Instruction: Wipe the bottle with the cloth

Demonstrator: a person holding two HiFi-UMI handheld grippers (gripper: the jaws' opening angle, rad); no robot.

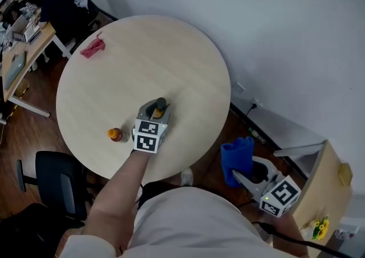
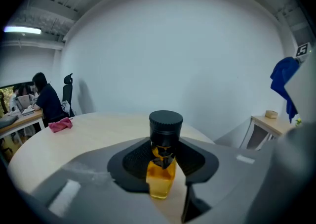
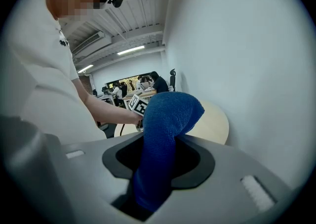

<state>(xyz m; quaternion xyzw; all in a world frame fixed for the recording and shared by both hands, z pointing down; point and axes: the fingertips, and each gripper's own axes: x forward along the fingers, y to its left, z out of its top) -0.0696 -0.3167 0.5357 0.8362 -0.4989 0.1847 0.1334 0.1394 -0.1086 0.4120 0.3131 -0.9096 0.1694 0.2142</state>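
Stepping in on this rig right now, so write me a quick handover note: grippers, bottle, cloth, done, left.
Left gripper: shut on the bottle, upright at the near side of the table.
Right gripper: shut on the blue cloth, held off past the table edge, apart from the bottle.
Done: both things grasped.
Left: bring cloth to bottle and wipe it.
Also on the table: a pink rag, a small orange bottle.
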